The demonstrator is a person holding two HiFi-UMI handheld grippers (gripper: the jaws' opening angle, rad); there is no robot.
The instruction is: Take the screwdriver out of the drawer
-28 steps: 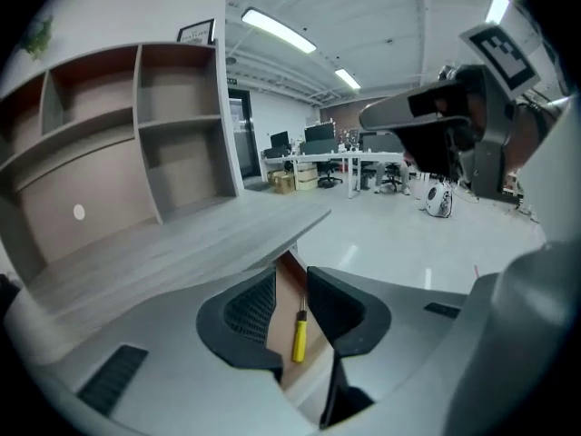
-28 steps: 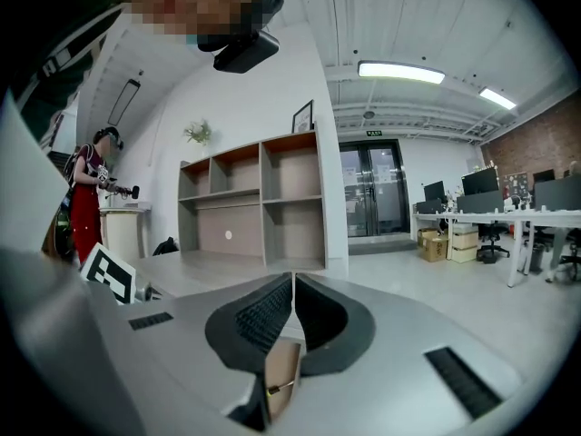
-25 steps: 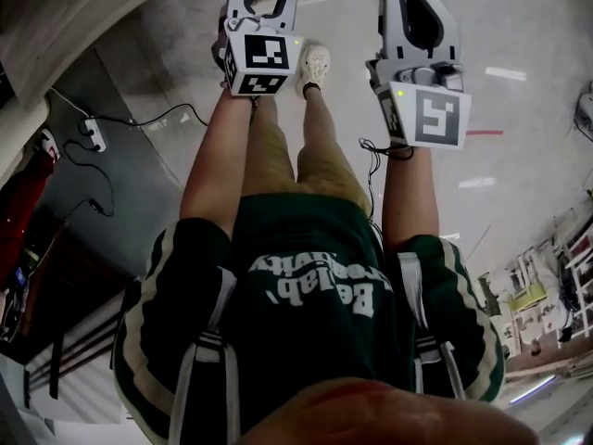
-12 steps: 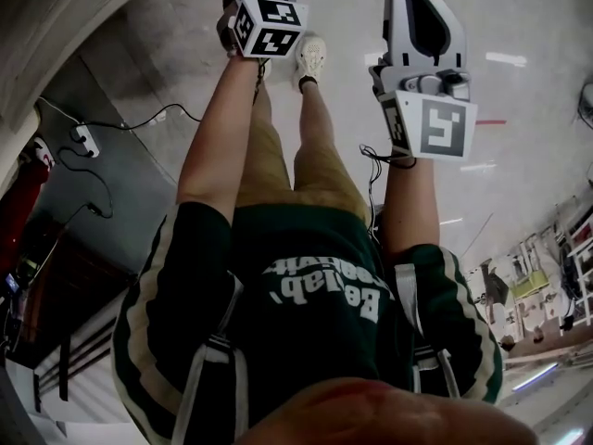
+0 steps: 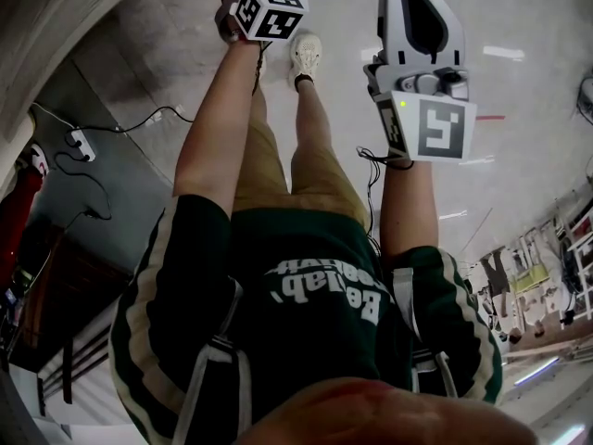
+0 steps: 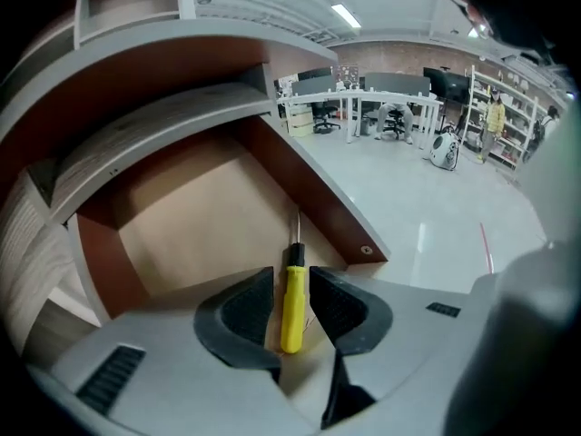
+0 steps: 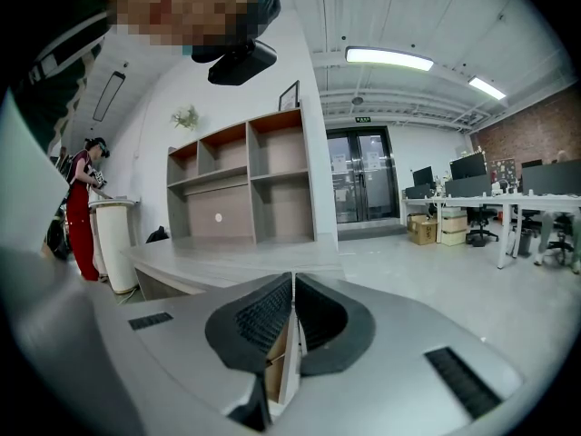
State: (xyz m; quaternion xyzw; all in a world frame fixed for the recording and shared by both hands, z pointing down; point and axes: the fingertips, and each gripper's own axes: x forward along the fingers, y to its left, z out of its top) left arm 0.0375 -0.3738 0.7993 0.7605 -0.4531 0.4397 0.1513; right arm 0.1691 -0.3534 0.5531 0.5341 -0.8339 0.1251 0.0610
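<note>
Person in a dark green shirt with cream sleeve stripes (image 5: 315, 286) stands over the pale grey floor (image 5: 519, 26), both arms held out, one gripper in each hand.

Right gripper (image 7: 293, 284): grey, black ribbed pads, on the right and pointing roughly level. Jaws are together, nothing between them.

Left gripper (image 6: 290, 275): tilted down into the open wooden drawer with reddish-brown walls (image 6: 313, 189). Jaws have just been opening and stand wide apart. The yellow-handled screwdriver with black collar and thin metal shaft (image 6: 292, 284) sits between the pads, a sliver of gap on each side. Pads aren't pressing, so no grip.

Screwdriver position: flat on the drawer's light floor, close to the right wall, in the near part of the drawer. Long axis runs near to far, in line with the jaws. Handle butt is at the near end, towards the gripper. The shaft tip points away, towards the far end of the drawer.

Further out: white power strip with a black cable (image 5: 79, 142) on the floor to the left. Grey open shelving unit (image 7: 241, 189), then white desks with office chairs (image 6: 363, 107) far across the room.
</note>
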